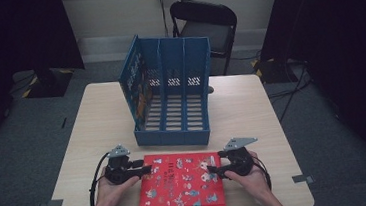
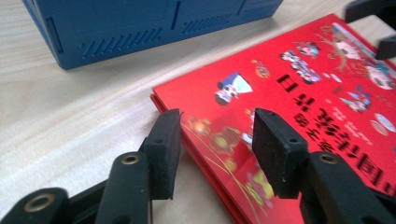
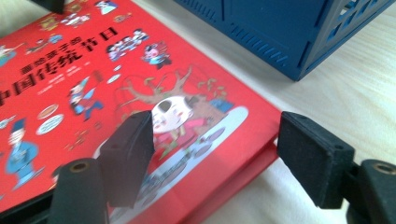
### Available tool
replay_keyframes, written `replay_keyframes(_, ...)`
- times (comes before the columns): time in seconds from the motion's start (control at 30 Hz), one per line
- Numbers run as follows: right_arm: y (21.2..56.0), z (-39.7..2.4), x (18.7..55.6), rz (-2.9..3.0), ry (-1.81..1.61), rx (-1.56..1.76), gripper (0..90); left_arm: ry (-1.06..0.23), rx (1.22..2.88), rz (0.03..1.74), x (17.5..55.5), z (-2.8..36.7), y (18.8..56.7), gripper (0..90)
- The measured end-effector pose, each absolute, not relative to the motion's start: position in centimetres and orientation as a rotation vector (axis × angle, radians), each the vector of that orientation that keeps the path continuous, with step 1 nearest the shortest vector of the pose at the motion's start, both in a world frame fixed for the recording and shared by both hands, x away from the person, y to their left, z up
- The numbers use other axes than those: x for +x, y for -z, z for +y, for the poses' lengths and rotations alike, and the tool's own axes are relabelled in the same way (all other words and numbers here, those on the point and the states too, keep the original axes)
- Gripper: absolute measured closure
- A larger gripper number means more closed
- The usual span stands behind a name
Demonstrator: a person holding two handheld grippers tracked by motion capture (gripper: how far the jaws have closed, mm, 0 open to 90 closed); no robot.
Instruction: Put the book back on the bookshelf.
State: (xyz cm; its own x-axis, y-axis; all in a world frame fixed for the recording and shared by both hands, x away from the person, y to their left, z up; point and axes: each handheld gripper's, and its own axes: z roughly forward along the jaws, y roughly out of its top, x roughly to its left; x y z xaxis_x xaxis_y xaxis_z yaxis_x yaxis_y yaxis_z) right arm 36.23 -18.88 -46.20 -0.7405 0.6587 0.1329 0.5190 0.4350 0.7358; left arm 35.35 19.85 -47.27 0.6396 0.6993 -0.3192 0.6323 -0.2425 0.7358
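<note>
Currently, the red book (image 1: 182, 184) lies flat on the table (image 1: 97, 120) at the 6 o'clock edge, its cover facing up, just short of the blue file rack (image 1: 170, 91), which stands at the table's centre toward 12 o'clock. Both forearms enter from 6 o'clock, palms cupped under the tools. The left gripper (image 1: 145, 170) sits at the book's 9 o'clock edge and points toward 3 o'clock; in the left gripper view its jaws stand apart, straddling the book's near corner, one pad (image 2: 163, 149) over bare table and the other over the cover, neither pressing. The right gripper (image 1: 216, 169) sits at the book's 3 o'clock edge and points toward 9 o'clock. Its jaws also stand apart, one above the cover and one beyond the spine edge, gripping nothing.
</note>
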Motion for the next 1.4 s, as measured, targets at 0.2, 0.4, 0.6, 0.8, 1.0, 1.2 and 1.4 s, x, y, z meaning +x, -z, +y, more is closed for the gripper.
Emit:
replay_keyframes(0.2, 46.8, -18.8, 37.0, 2.494, -1.211, 1.078, 22.4, -0.082, 1.941, 1.046, 35.5, 20.0, 47.2, 55.8)
replay_keyframes(0.4, 46.4, -18.7, 36.8, 2.449, -1.217, 1.092, 29.6, -0.144, 1.979, 0.973, 35.5, 17.2, 46.9, 70.4)
replay_keyframes(0.6, 46.2, -18.9, 36.4, 2.457, -1.213, 1.077, 32.1, -0.136, 1.944, 1.026, 35.9, 17.9, 46.5, 58.3)
replay_keyframes(0.8, 46.0, -19.3, 35.8, 2.489, -1.209, 1.036, 36.8, -0.112, 1.966, 1.077, 35.5, 19.6, 47.0, 53.9)
replay_keyframes(1.0, 45.9, -19.0, 36.0, 2.454, -1.182, 1.028, 30.8, -0.123, 1.967, 1.083, 35.5, 19.4, 47.1, 55.1)
replay_keyframes(1.2, 46.5, -18.6, 37.3, 2.472, -1.190, 1.044, 30.5, -0.131, 1.956, 1.079, 35.8, 19.2, 47.2, 55.1)
replay_keyframes(1.4, 46.0, -18.3, 36.7, 2.493, -1.207, 1.000, 40.8, -0.128, 1.947, 1.068, 36.3, 18.8, 47.4, 57.1)
